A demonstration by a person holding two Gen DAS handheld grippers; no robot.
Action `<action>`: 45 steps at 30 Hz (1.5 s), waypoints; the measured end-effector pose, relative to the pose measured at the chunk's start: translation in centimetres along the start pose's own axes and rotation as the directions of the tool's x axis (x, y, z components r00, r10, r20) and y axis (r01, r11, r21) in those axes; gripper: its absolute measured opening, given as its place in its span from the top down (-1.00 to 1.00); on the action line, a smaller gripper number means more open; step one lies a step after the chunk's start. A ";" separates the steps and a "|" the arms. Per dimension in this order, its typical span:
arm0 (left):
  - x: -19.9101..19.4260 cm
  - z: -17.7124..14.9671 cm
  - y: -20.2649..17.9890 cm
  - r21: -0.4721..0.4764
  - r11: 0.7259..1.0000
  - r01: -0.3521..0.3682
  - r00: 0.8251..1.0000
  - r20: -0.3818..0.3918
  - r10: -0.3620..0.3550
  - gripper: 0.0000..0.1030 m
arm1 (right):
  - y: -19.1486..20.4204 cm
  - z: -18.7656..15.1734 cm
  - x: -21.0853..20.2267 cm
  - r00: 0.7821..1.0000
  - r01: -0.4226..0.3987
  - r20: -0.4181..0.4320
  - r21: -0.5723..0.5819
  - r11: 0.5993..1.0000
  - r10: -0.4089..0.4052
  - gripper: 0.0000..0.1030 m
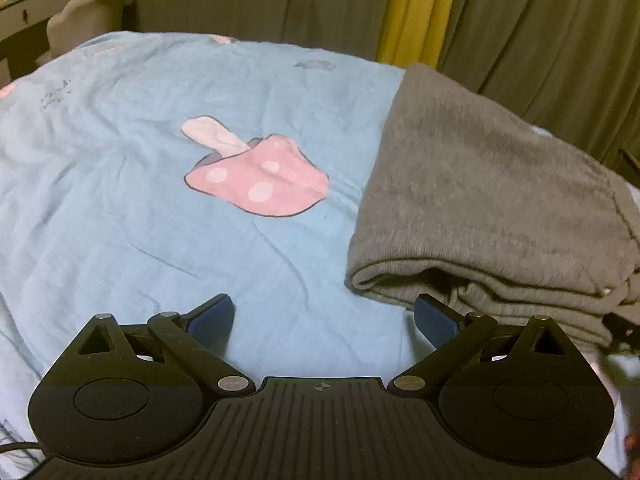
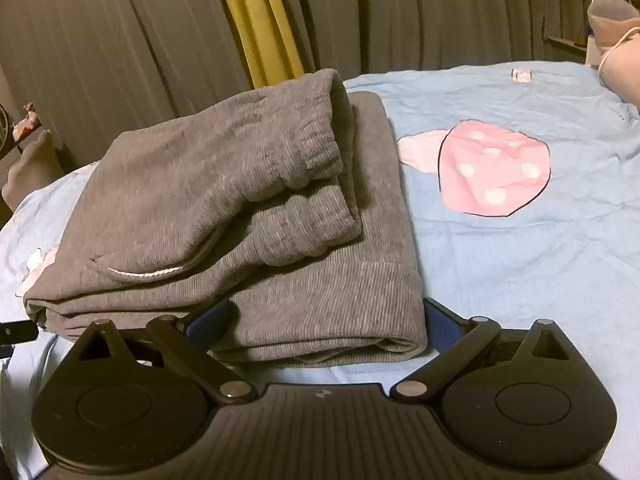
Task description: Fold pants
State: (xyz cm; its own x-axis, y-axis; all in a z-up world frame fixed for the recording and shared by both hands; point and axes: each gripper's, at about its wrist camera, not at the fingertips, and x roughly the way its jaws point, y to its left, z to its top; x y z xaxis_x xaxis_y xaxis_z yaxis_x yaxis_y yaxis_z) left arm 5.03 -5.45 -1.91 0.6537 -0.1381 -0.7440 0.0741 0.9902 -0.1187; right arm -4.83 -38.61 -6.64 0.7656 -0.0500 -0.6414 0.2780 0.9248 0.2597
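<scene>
Pants (image 2: pixel 240 216) are lying folded at twelve o'clock between the right gripper's (image 2: pixel 326 320) spread, empty fingers, while the left gripper (image 1: pixel 324 320), also open, is hovering beside them.

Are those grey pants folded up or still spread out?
Folded. The grey pants lie as a compact stack of layers on the blue bedspread, cuffs doubled over on top, folded edges showing at the front.
</scene>
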 end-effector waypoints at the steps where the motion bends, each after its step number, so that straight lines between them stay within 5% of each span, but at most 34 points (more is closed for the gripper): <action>1: 0.0 -0.1 -0.1 0.007 1.000 -0.004 1.000 0.002 0.004 -0.96 | 0.0 0.2 -0.1 1.000 -0.005 -0.013 0.004 1.000 0.006 -0.93; 5: -0.1 -0.2 -0.2 0.017 1.000 -0.011 1.000 0.000 0.011 -0.96 | 0.2 1.9 -0.7 0.994 0.009 -0.112 0.018 1.000 -0.007 -0.92; 9: 0.0 -0.2 -0.1 0.011 1.000 -0.007 1.000 -0.006 0.007 -0.96 | 1.8 3.2 -3.6 0.998 0.056 0.002 -0.025 0.998 -0.056 -0.80; 13: 0.2 -0.3 -0.1 0.013 1.000 -0.010 1.000 -0.012 0.010 -0.96 | 4.8 5.0 -4.9 0.993 0.064 0.104 -0.130 0.989 -0.050 -0.18; 19: 0.5 -0.5 -0.2 0.022 1.000 -0.020 1.000 -0.017 0.020 -0.96 | 7.2 7.6 -2.7 0.989 0.085 0.131 -0.163 0.983 -0.064 0.09; 23: 0.5 -0.5 -0.1 0.021 1.000 -0.020 1.000 -0.010 0.020 -0.96 | 6.7 6.0 0.8 0.981 0.195 0.070 -0.263 0.945 -0.183 0.01; 33: -0.8 0.3 2.7 -0.158 0.987 0.040 0.997 0.076 -0.028 -0.96 | 5.7 5.1 0.7 0.982 0.182 -0.006 -0.274 0.944 -0.191 -0.11; 35: -1.1 0.4 2.9 -0.169 0.984 0.050 0.994 0.099 -0.034 -0.96 | 5.5 5.8 0.7 0.980 0.181 -0.033 -0.248 0.952 -0.195 -0.37; 39: 0.1 0.2 2.1 -0.123 0.992 0.038 0.999 0.016 -0.036 -0.96 | 3.5 5.0 -1.3 0.985 0.127 -0.107 -0.060 0.990 -0.133 -0.56; 41: 0.6 0.1 1.1 -0.064 0.998 0.015 1.000 -0.015 -0.016 -0.96 | 3.2 3.6 -3.1 0.991 0.086 -0.095 -0.058 0.995 -0.092 -0.93; 45: 0.6 -0.8 -1.2 0.087 0.996 -0.018 0.999 -0.027 0.020 -0.97 | 2.7 -1.7 -5.2 0.987 0.060 -0.145 -0.107 0.992 -0.075 -0.92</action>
State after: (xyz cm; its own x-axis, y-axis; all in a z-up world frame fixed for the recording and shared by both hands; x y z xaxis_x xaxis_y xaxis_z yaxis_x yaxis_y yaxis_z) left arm 4.77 -6.75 -2.70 0.6346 -0.1186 -0.7637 0.1273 0.9907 -0.0480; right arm -9.00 -35.19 -3.83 0.6501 -0.0641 -0.7571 0.2595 0.9553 0.1419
